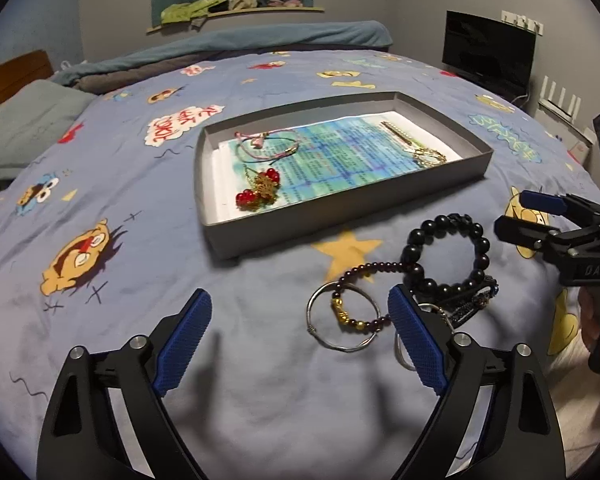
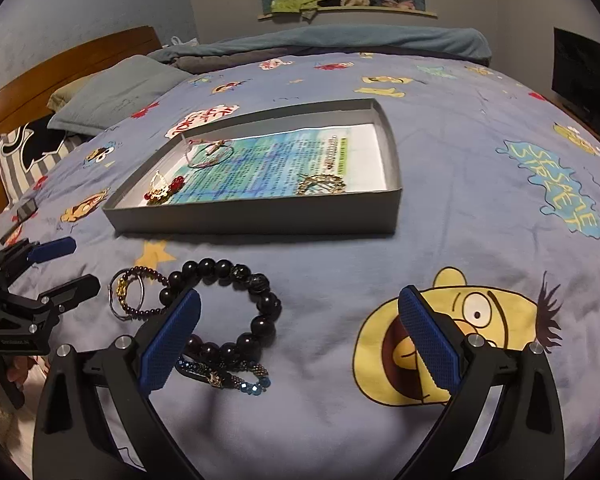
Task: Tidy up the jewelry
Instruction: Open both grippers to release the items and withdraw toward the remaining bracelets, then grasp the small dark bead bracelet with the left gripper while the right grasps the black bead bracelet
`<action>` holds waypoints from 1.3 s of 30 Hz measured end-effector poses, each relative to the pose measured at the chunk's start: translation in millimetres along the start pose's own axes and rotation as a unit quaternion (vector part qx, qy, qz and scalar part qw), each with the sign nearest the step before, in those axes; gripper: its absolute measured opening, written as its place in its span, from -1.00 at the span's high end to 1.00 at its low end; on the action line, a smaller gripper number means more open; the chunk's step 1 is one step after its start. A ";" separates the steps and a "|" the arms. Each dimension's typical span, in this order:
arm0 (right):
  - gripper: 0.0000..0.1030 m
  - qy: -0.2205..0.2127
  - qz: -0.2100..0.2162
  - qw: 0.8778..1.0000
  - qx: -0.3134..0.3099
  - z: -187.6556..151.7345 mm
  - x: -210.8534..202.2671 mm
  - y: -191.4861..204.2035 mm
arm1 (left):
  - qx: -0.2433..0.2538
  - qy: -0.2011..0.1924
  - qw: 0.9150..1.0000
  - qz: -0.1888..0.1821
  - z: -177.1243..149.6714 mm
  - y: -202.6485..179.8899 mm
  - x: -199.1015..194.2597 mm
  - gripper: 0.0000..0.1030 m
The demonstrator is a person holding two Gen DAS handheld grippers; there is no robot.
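Observation:
A shallow grey box (image 1: 340, 216) (image 2: 260, 220) lies on the cartoon bedspread. It holds a red-bead gold ornament (image 1: 260, 190), a pink cord bracelet (image 1: 266, 144) and a gold piece (image 1: 428, 156). In front of the box lie a black bead bracelet (image 1: 446, 222) (image 2: 214, 268), a dark purple bead bracelet (image 1: 364, 270), a silver bangle (image 1: 342, 348) and a blue beaded bracelet (image 2: 228, 376). My left gripper (image 1: 298, 304) (image 2: 82, 264) hovers open, with the bangle lying below between its fingers, untouched. My right gripper (image 2: 300, 300) (image 1: 514, 212) is open beside the black bracelet and holds nothing.
Pillows (image 2: 116, 92) and a wooden headboard (image 2: 60, 68) are at the left. A folded blanket (image 1: 228, 44) lies along the far edge of the bed. A dark monitor (image 1: 488, 52) stands at the right. A shelf (image 2: 348, 10) on the wall carries small things.

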State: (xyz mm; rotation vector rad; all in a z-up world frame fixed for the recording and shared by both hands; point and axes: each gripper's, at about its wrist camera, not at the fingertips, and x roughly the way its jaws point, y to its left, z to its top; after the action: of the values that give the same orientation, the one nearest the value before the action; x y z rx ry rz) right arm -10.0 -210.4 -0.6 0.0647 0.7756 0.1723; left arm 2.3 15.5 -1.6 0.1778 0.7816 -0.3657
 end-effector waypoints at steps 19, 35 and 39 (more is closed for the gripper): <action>0.07 0.000 0.026 1.000 -0.017 -6.8 6.0 9.0 | 0.021 0.031 0.998 -0.053 -6.7 -16.6 11.1 0.69; 0.21 0.015 0.038 0.999 -0.016 -7.7 18.1 12.9 | 0.010 0.062 0.997 -0.044 -4.3 -15.1 38.5 0.71; 0.21 0.014 0.036 0.999 -0.015 -6.8 20.1 13.4 | 0.020 0.061 0.997 -0.036 -3.5 -19.3 40.3 0.71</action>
State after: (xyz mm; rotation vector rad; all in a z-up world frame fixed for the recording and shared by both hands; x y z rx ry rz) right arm -2.4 -193.7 -17.6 0.0621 0.7999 0.2532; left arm 18.8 -11.5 -33.3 0.2117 0.9029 -0.4426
